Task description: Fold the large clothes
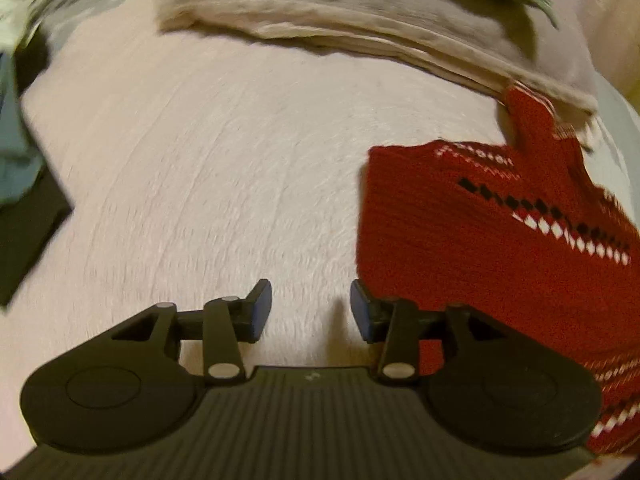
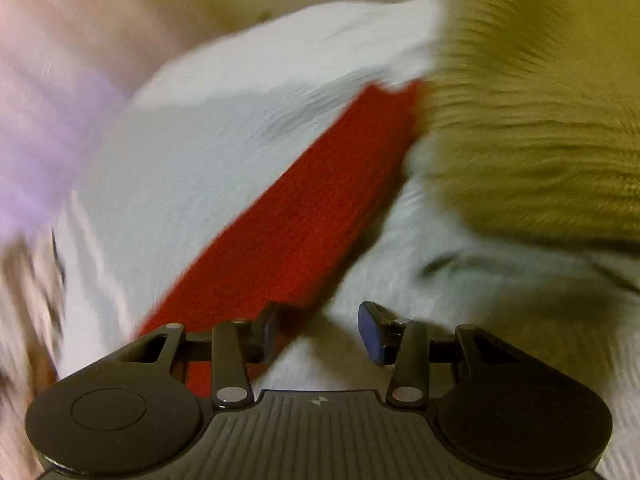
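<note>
Red patterned sweater (image 1: 480, 240), lying on pale bedding (image 1: 200, 180) right of the left gripper (image 1: 310, 312); right gripper (image 2: 320, 332) beside its sleeve (image 2: 312, 208); both released, empty; fold apparently between grasps; next: seize an edge.

Left wrist view: a wide stretch of bare pale bedcover (image 1: 200, 180) lies open ahead of the left gripper (image 1: 311, 310), whose jaws are apart and empty. A red sweater (image 1: 480, 248) blocks the right side. Folded cream bedding (image 1: 340, 28) bars the far edge. Right wrist view: blurred; a red strip (image 2: 312, 208) crosses the white cloth (image 2: 200, 152), with olive fabric (image 2: 540, 140) crowding the right.
</note>
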